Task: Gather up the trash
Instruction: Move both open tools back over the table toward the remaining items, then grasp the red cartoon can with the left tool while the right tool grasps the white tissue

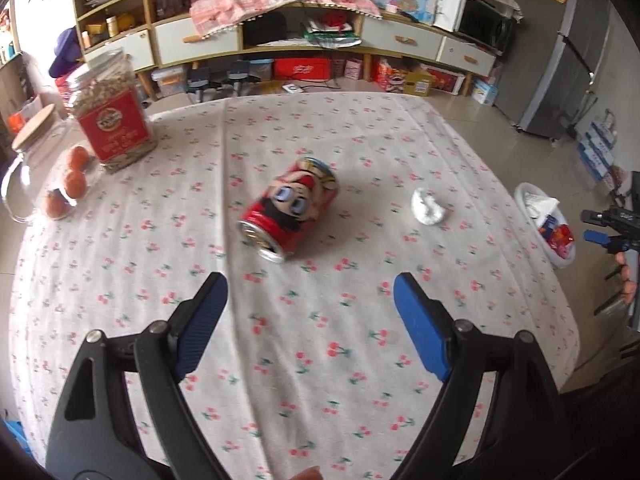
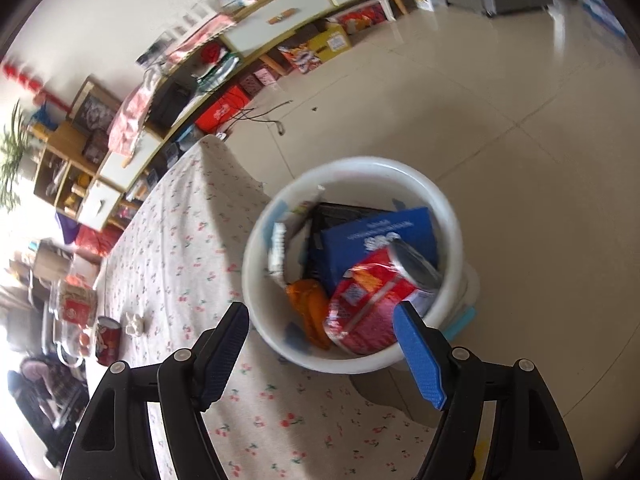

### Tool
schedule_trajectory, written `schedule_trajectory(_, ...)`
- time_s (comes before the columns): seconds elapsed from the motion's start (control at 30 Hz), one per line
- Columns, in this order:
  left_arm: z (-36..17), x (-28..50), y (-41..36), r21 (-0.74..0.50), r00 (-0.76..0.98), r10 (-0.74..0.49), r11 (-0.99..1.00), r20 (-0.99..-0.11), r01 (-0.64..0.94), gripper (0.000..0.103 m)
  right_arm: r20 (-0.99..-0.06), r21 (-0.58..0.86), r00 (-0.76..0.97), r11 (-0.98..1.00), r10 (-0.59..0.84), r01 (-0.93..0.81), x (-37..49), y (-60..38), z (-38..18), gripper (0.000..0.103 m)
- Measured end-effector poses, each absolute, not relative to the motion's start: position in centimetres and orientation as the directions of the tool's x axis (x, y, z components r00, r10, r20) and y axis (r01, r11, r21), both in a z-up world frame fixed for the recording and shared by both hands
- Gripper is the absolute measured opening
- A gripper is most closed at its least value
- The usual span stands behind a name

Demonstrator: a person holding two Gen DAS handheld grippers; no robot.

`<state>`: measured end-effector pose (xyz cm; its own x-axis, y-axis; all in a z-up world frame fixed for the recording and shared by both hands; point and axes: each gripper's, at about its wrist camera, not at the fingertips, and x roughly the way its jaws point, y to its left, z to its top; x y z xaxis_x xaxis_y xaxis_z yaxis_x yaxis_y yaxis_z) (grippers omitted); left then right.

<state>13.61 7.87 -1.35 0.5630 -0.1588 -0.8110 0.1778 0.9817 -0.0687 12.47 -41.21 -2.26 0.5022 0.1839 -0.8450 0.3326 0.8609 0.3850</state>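
Here, the left gripper point(image 1: 310, 286) hangs over the table point(image 1: 120, 280) with its cherry-print cloth, jaws spread wide and nothing between them. Just past its tips, towards twelve o'clock, a red can point(image 1: 288, 208) lies on its side, open end toward the gripper; a cartoon face with big eyes fills its label, but no writing on it can be read. At two o'clock from the can, a little apart, sits a crumpled white tissue point(image 1: 427, 207). Off at ten o'clock stands a clear jar point(image 1: 114, 116) of cereal with a red label, its lettering too blurred to make out, and beside it a few small oranges point(image 1: 74, 182).

The right gripper point(image 2: 320, 314) hovers above the white bin point(image 2: 360, 364) on the floor by the table's edge, jaws wide apart and empty. Inside the bin lie a red snack wrapper point(image 2: 368, 304), a blue box point(image 2: 380, 228) with white print I cannot read, and orange peel point(image 2: 310, 304).
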Motion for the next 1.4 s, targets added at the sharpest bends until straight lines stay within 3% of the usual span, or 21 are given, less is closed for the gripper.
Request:
schedule_trajectory(0.17,-1.3,15.8,9.0,0.005,0.549,-0.105,0.981,-0.829,0.195,0.085,-0.853,0.307,0.497,0.922,0.158,0.234,14.2,-35.9,-0.2,0.076)
schedule_trajectory(0.5,-2.8,19.3,8.5,0.011,0.523,-0.125,0.968,-0.843,0.251,0.085,-0.888,0.216,0.43,0.973,0.163,0.078,17.1,-26.6,-0.8,0.077)
schedule_trajectory(1.0,-5.2,23.7,6.3,-0.052,0.476,-0.217,0.941,-0.852,0.336,0.084,-0.922,0.235,0.325,0.971,0.211,0.037,21.0,-19.3,-3.8,0.079)
schedule_trajectory(1.23,-6.3,23.9,6.4,-0.06,0.427,-0.21,0.939,-0.88,0.34,0.061,-0.929,0.211,0.307,0.977,0.205,-0.014,22.0,-16.4,-4.7,0.079)
schedule_trajectory(1.4,-6.3,23.2,6.6,-0.096,0.387,-0.217,0.946,-0.896,0.309,0.06,-0.938,0.178,0.294,0.983,0.183,-0.045,22.4,-15.0,-5.6,0.079)
